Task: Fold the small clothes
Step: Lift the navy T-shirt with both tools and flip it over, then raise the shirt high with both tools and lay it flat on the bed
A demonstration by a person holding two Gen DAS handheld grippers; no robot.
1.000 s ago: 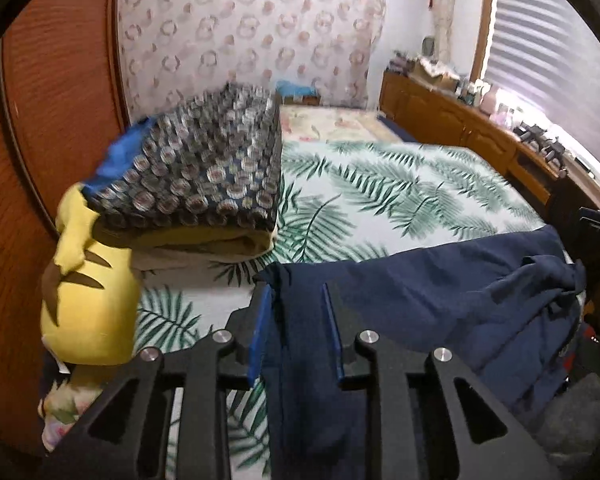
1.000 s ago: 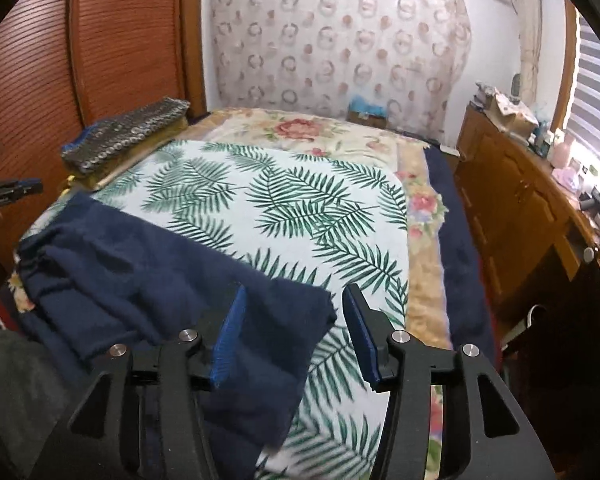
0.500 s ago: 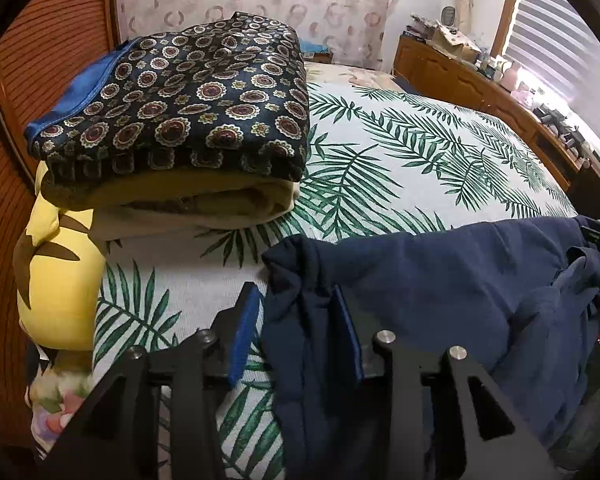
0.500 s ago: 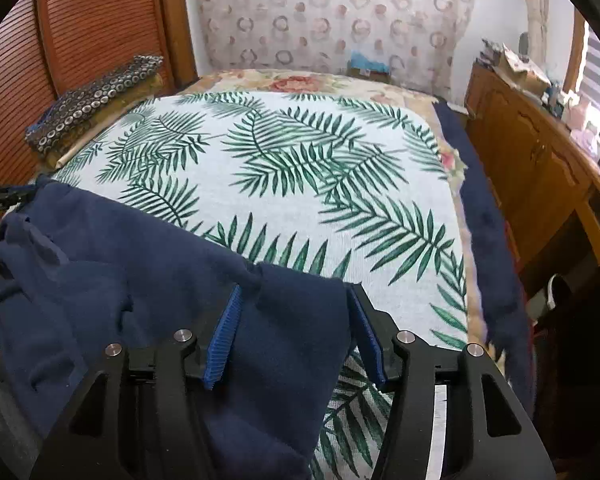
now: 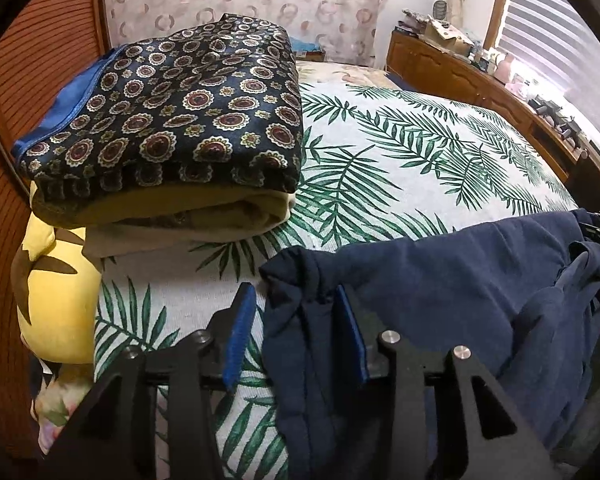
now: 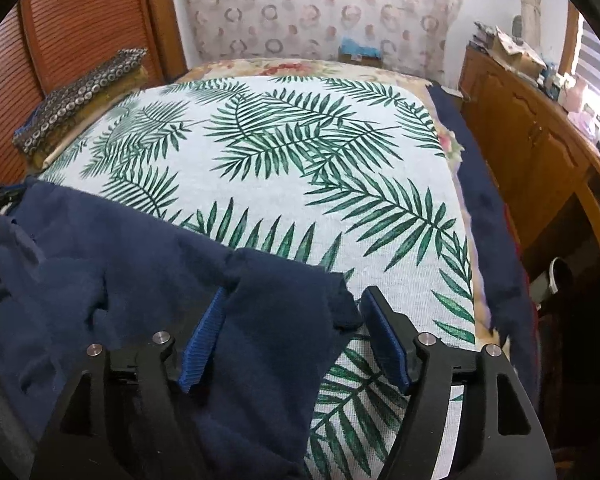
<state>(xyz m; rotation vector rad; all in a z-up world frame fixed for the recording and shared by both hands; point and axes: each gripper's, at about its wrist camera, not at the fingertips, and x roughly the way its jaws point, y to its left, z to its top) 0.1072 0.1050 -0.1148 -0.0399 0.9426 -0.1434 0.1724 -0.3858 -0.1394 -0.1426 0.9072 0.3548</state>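
A navy blue garment (image 5: 440,280) lies along the near edge of the bed, on the palm-leaf sheet (image 5: 400,168). My left gripper (image 5: 296,332) straddles the garment's left corner. Its jaws are opening, and a gap shows between the left pad and the cloth. In the right wrist view the same garment (image 6: 120,248) spreads to the left. My right gripper (image 6: 296,336) is over the garment's right corner with jaws opening. The cloth rests between the pads, clear of the right one. Part of the garment hangs off the bed edge, out of sight.
A folded stack topped by a dark medallion-print cloth (image 5: 172,120) sits at the bed's left, seen farther off as the stack (image 6: 80,92). A yellow cushion (image 5: 56,304) lies below it. A wooden cabinet (image 6: 520,140) lines the right side; slatted wooden doors stand at left.
Both grippers have come down toward the bed with the garment. Their jaws have widened, so the cloth corners now lie loose on the sheet.
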